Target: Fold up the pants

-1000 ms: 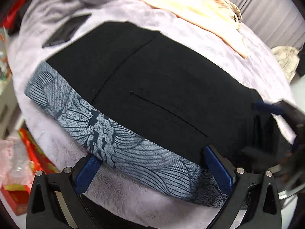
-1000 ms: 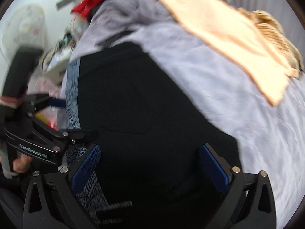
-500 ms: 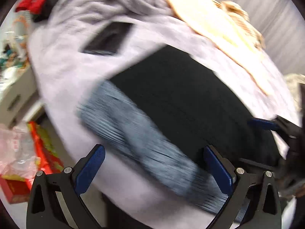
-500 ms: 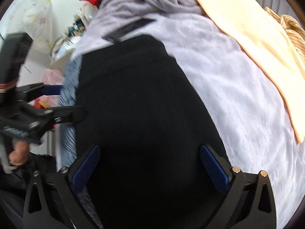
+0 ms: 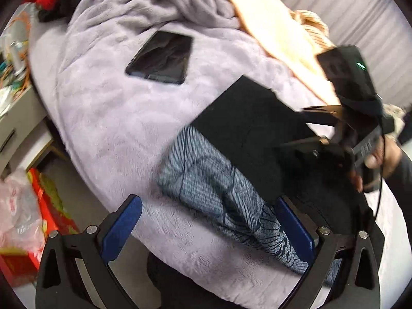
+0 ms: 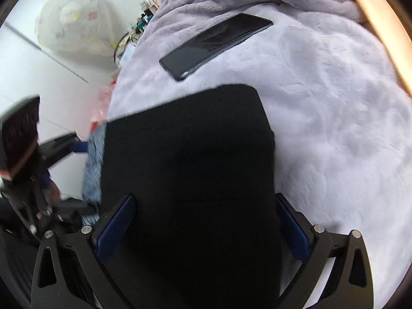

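1 pair of black pants (image 5: 247, 123) with a blue-grey leaf-print band (image 5: 219, 188) lies folded on the plush lilac blanket (image 5: 108, 108), its long axis running from lower right of the left wrist frame toward its centre. Both grippers are spread: the left gripper (image 5: 206, 229) straddles the printed band, the right gripper (image 6: 206, 226) straddles the black cloth. A dark phone (image 5: 162, 56) lies flat on the blanket, upper left, apart from the pants.
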{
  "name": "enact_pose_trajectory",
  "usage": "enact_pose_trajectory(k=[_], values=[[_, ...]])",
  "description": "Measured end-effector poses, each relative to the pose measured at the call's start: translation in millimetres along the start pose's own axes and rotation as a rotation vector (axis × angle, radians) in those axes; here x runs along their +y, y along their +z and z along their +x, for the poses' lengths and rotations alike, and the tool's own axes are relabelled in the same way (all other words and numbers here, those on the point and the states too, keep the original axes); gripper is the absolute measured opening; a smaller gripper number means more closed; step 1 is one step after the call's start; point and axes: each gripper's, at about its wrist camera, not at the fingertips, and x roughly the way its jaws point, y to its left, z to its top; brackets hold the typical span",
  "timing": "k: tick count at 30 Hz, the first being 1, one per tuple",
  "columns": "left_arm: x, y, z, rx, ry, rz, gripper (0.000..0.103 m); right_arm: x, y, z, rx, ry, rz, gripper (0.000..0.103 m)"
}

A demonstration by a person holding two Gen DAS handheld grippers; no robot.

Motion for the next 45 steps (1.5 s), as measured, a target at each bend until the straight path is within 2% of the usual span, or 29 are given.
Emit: enact_pose_trajectory(k=[1, 3, 4, 5, 6, 7, 9, 13, 15, 17, 18, 19, 20, 21, 22, 23, 26, 30, 34, 36, 39, 41, 45], values=[[3.8, 3.6, -2.5, -0.005, -0.025, 0.026, 0.103, 6.7, 3.5, -1.6, -0.005, -0.002, -0.025, 0.092], [9.7, 9.3, -9.9, -0.019, -0.05, 0.064, 0.103, 30.0, -1.2, -10.8, -0.029, -0.056, -0.131, 0.067], [14.5, 14.7, -12.2, -0.026, -0.081, 0.089, 0.103, 37.7, -9.1, -19.2, -0.053, -0.078, -0.156, 0.048], [16.6, 19.0, -12.9, -0.027, -0.112, 0.106, 0.103, 43.6, -13.9, -27.7, -0.084, -0.101, -0.171, 0.036], [18.8, 24.3, -11.2, -0.022, -0.14, 0.123, 0.103, 51.2, -20.5, -39.0, -0.117, -0.118, -0.19, 0.033], [20.2, 31.5, -9.3, -0.019, -0.175, 0.15, 0.103, 58.0, -27.1, -49.3, -0.146, -0.123, -0.208, 0.022], [18.1, 41.3, -5.6, -0.015, -0.226, 0.204, 0.103, 72.6, -37.0, -64.4, -0.183, -0.138, -0.243, 0.022], [-9.5, 63.0, 6.8, 0.043, -0.374, 0.385, 0.103, 107.2, -50.4, -82.0, -0.22, -0.183, -0.343, 0.022], [-25.8, 63.2, 8.0, 0.075, -0.448, 0.469, 0.103, 120.0, -56.0, -90.0, -0.244, -0.195, -0.371, 0.022], [-49.1, 57.2, 16.6, 0.143, -0.469, 0.561, 0.103, 127.9, -55.5, -90.4, -0.257, -0.197, -0.37, 0.022], [-57.3, 53.9, 21.4, 0.168, -0.45, 0.582, 0.103, 126.2, -53.5, -88.0, -0.255, -0.202, -0.351, 0.022], [-65.9, 50.9, 28.1, 0.184, -0.397, 0.599, 0.101, 125.6, -59.1, -89.4, -0.246, -0.222, -0.334, 0.022], [-70.1, 49.8, 32.8, 0.204, -0.363, 0.604, 0.069, 122.4, -62.5, -88.1, -0.237, -0.252, -0.316, 0.024], [-73.1, 49.2, 37.4, 0.238, -0.348, 0.607, 0.049, 119.5, -63.0, -87.7, -0.222, -0.28, -0.279, 0.027], [-73.9, 50.5, 40.9, 0.276, -0.329, 0.59, 0.04, 114.1, -63.9, -87.2, -0.205, -0.303, -0.235, 0.038], [-74.1, 51.7, 40.7, 0.282, -0.314, 0.583, 0.037, 109.8, -66.1, -89.4, -0.191, -0.323, -0.193, 0.047], [-78.8, 49.3, 36.3, 0.286, -0.277, 0.592, 0.032, 100.8, -89.4, -111.7, -0.22, -0.383, -0.119, 0.062], [-92.7, 46.3, 28.0, 0.276, -0.222, 0.619, 0.029, 98.0, -146.2, -128.6, -0.148, -0.414, -0.071, 0.062], [-105.4, 46.5, 18.7, 0.272, -0.187, 0.639, 0.027, 102.0, -194.9, -109.4, -0.024, -0.421, -0.048, 0.062], [-113.1, 45.8, 14.4, 0.287, -0.162, 0.641, 0.026, 96.1, -201.4, -92.5, 0.018, -0.421, -0.022, 0.063], [-130.9, 40.2, -1.1, 0.285, -0.147, 0.65, 0.025, 79.1, -198.9, -58.7, 0.091, -0.438, 0.015, 0.074], [-143.7, 36.1, -14.1, 0.265, -0.138, 0.669, 0.025, 80.1, -195.8, -52.4, 0.084, -0.464, -0.028, 0.08], [-161.8, 30.4, -33.1, 0.239, -0.13, 0.675, 0.025, 86.6, -197.5, -66.2, 0.068, -0.495, -0.018, 0.08]])
